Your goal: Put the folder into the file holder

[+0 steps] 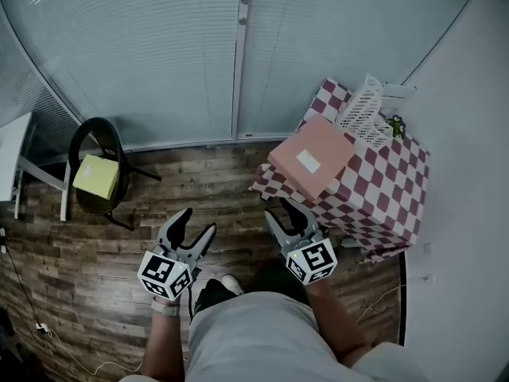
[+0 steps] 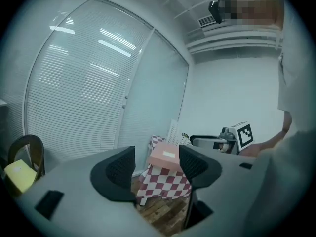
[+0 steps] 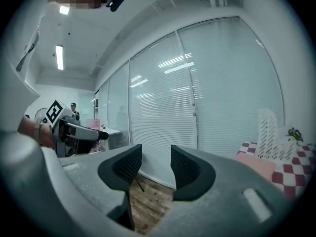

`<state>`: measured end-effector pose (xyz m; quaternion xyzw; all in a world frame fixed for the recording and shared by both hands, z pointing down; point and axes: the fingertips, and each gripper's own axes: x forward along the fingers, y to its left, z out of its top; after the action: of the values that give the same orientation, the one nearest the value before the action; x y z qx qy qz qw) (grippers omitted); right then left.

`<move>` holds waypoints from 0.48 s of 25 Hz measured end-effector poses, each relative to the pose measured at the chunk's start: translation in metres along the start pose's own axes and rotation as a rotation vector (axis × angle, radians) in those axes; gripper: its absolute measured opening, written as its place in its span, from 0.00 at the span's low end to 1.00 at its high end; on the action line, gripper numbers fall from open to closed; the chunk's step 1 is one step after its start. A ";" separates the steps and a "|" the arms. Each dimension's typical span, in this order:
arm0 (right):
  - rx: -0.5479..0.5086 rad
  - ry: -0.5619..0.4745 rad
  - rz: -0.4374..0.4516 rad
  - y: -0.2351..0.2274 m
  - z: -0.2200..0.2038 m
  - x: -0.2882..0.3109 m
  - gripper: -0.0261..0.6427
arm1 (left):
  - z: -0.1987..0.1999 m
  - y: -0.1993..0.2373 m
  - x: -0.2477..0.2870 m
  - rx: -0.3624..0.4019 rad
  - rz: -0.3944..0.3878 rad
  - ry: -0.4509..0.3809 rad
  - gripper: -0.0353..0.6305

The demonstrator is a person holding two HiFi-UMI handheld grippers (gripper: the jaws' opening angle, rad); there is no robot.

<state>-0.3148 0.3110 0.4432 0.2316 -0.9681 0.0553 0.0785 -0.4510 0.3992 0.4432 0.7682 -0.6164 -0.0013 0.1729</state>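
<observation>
Pink folder (image 1: 310,164) lies on counter (image 1: 390,183) at 1 o'clock by file holder (image 1: 362,106); left claw (image 1: 199,221) wide, right claw (image 1: 283,210) narrow, both empty.

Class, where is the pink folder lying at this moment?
In the head view, at right, the pink folder lies on the checkered table, on its near left corner, just in front of the white file holder.
</observation>
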 end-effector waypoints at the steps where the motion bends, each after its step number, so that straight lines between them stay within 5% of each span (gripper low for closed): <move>1: 0.017 0.003 -0.015 -0.005 -0.002 0.003 0.30 | -0.001 0.004 0.004 -0.002 -0.008 0.009 0.45; 12: 0.117 0.013 -0.164 -0.117 -0.012 0.062 0.30 | -0.002 0.054 0.109 -0.041 -0.077 0.116 0.45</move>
<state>-0.3143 0.1820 0.4747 0.3140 -0.9404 0.1068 0.0755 -0.4756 0.2869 0.4821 0.7863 -0.5753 0.0240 0.2240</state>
